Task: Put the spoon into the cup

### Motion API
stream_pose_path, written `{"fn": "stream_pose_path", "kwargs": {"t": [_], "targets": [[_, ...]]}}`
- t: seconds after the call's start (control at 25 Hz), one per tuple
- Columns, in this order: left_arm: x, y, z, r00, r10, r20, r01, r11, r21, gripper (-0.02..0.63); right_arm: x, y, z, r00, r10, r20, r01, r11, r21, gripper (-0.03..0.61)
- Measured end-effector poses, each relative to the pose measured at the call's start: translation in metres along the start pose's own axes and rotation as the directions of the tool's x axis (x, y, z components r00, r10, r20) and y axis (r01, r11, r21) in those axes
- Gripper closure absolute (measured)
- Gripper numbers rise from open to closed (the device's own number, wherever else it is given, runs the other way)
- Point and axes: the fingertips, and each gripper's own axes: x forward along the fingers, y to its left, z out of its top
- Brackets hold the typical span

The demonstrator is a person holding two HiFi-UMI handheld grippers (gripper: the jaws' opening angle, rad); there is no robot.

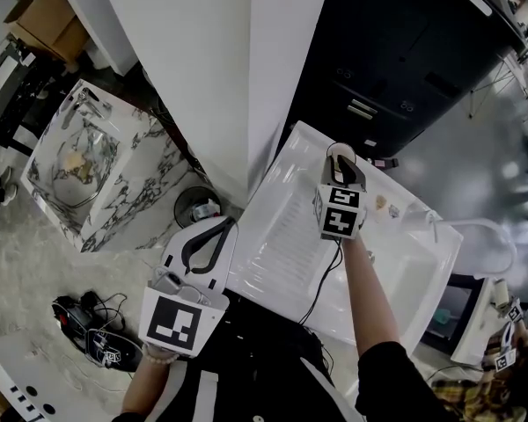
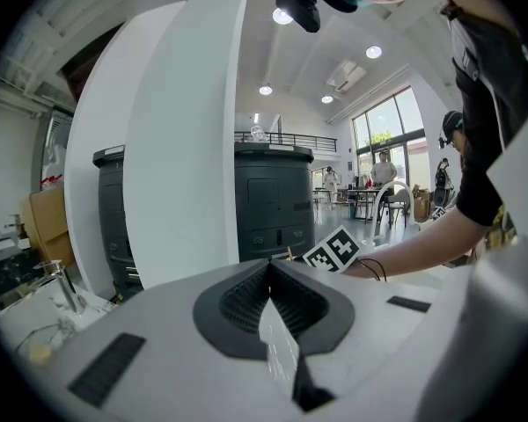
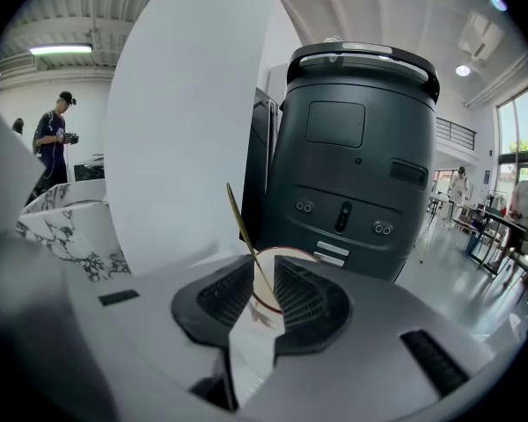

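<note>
Well, in the head view your right gripper (image 1: 341,158) is stretched out over the white sink (image 1: 273,266). Your left gripper (image 1: 224,227) hangs back at the sink's near-left corner. The cup and spoon are hidden under the right jaws from up here.

Through the left gripper view, your jaws sit pressed together with nothing between them, pointing toward a dark drum-shaped unit (image 2: 273,200).

Through the right gripper view, your jaws stand a little apart. The spoon (image 3: 239,223), a thin gold one, rises between them and leans up and to the left. Its lower end is down inside the cup (image 3: 286,252), whose brown rim shows just past the pads. Neither pad seems to press on the handle, so the spoon looks to be resting in the cup already.

Expect the spoon to be light, stiff and slick. If you take it again, pinch the handle squarely about midway. The cup may be light and breakable, so avoid nudging its rim.
</note>
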Motion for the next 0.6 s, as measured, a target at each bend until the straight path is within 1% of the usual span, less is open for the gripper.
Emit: {"fn": "stream_pose_path", "kwargs": {"t": [0.08,0.2,0.36,0.6], "targets": [[-0.001,0.001,-0.001,1.000,0.000,0.001,0.000,1.000,-0.004,0.614,0.000,0.001,0.000,1.000,0.007,-0.004,-0.007,1.000,0.003,0.516],[-0.001,0.003,-0.001,1.000,-0.004,0.005,0.004,1.000,-0.004,0.614,0.000,0.006,-0.001,1.000,0.029,-0.010,-0.028,0.999,0.014,0.485],[-0.003,0.005,0.000,1.000,-0.009,0.010,0.009,1.000,-0.001,0.614,-0.001,0.012,-0.002,0.999,0.042,-0.022,-0.042,0.999,0.024,0.471],[-0.004,0.006,-0.002,1.000,-0.022,0.016,0.022,1.000,-0.008,0.614,-0.009,0.012,0.003,0.999,0.029,-0.013,-0.029,0.999,0.033,0.463]]}}
